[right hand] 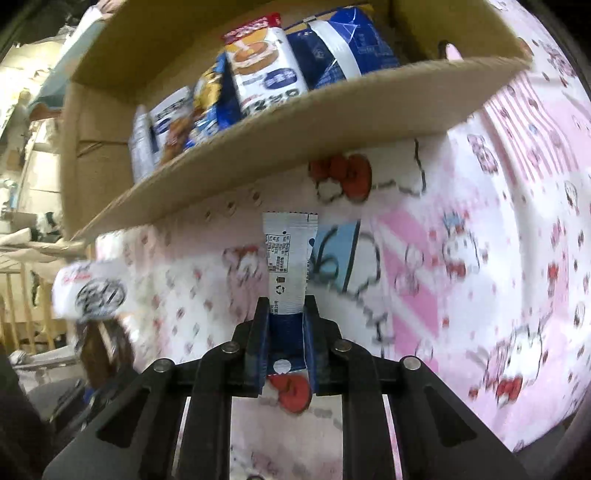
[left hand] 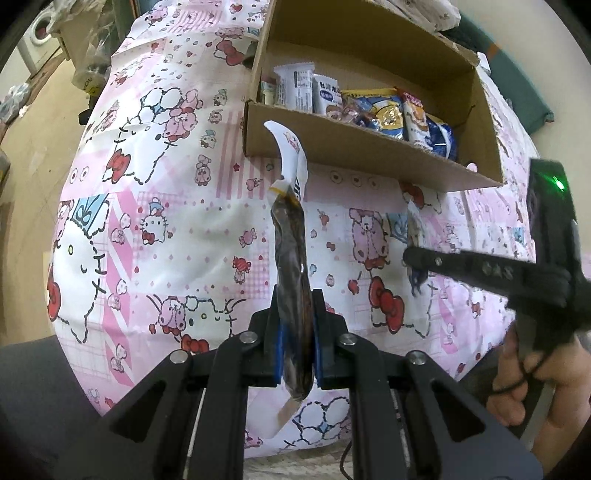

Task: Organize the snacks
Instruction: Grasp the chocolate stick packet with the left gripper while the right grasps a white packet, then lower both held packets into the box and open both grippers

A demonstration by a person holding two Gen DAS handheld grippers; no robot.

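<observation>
My left gripper is shut on a long dark brown snack packet whose white top curls up toward the cardboard box. That box stands on the bed just beyond, with several snack packs standing inside it. My right gripper is shut on a blue and white packet, which sticks up just below the box's front wall. In the left wrist view the right gripper reaches in from the right, held by a hand. The left-held packet shows blurred at the left of the right wrist view.
A pink cartoon-print sheet covers the bed under everything. A washing machine and clutter stand on the floor at far left. A dark green cloth lies behind the box at right.
</observation>
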